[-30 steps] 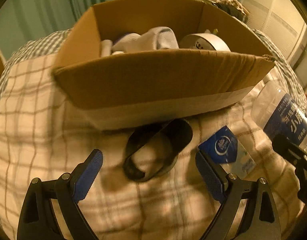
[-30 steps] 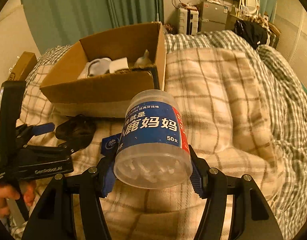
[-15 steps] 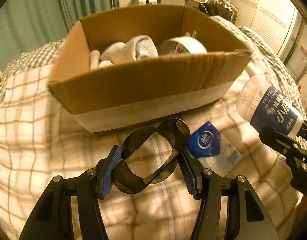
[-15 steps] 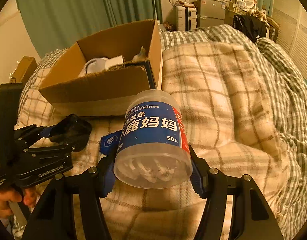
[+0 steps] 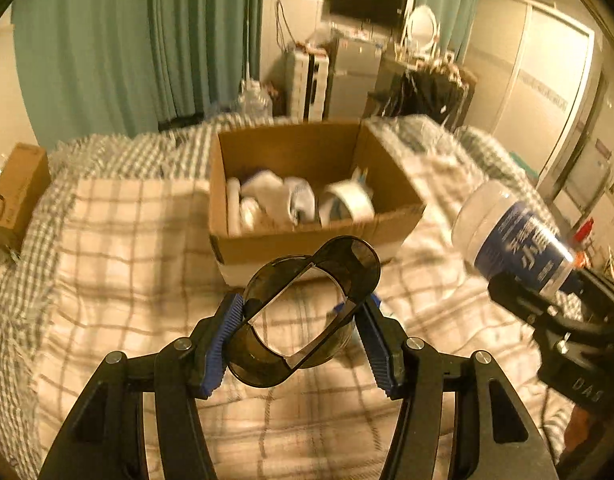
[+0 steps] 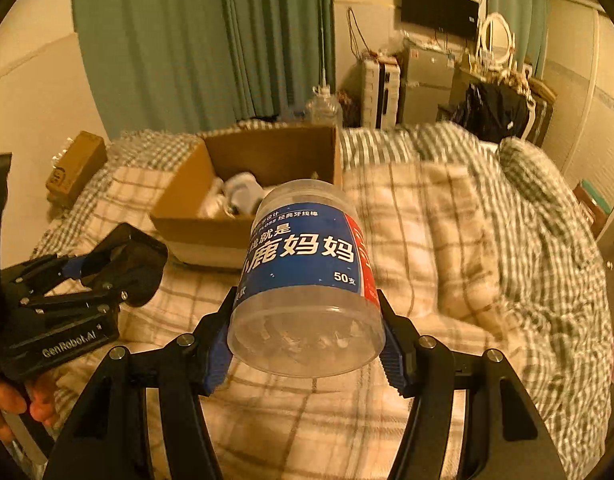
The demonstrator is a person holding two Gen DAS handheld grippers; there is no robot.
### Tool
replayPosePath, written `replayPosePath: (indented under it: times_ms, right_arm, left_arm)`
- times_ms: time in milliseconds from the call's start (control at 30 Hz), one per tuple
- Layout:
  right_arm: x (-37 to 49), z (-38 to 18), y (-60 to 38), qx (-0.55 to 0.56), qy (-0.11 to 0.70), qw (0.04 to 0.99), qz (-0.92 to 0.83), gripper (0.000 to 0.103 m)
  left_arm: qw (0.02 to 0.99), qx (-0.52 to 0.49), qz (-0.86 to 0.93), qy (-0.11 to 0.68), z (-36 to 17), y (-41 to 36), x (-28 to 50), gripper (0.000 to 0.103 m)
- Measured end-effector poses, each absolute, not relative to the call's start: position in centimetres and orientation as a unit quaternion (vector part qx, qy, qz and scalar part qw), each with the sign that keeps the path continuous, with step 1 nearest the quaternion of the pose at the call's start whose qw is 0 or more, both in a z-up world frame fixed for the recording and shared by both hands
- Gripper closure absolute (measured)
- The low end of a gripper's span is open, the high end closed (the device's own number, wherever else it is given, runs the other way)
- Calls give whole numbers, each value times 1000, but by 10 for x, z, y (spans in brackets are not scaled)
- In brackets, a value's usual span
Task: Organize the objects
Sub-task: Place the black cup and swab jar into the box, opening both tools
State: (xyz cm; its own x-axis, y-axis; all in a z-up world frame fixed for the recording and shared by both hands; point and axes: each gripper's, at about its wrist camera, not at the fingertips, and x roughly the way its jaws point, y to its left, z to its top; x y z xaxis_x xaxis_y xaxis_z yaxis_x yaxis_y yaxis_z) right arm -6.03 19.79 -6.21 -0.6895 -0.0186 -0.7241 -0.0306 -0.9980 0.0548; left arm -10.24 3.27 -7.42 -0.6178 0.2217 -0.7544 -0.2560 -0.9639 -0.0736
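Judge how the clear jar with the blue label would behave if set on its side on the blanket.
The jar is round and smooth-walled, so it would likely roll, though the soft plaid blanket may slow it. It looks light: clear plastic, only small loose pieces inside. The right hand-held gripper clamps its curved wall, so it might slip.

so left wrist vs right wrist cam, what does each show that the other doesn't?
Left wrist only: tape roll inside the cardboard box, and the left gripper shut on the dark plastic holder.
Right wrist only: the jar's clear base, the person's hand, and the pillow.
Both: box, holder, jar, plaid blanket, green curtains.
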Motion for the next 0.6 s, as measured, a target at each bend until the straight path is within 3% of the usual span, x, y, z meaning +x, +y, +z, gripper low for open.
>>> replayPosePath:
  times_ms: [233,600]
  right_arm:
    - [-50,-24,185,-363,25,-9,931,42]
    - [-91,12,173,-331,6,-39,943,42]
  left_arm:
    - [128,-377,917,15,-29,24,-102,44]
    - [126,-359,924,18,-4,35,-149,44]
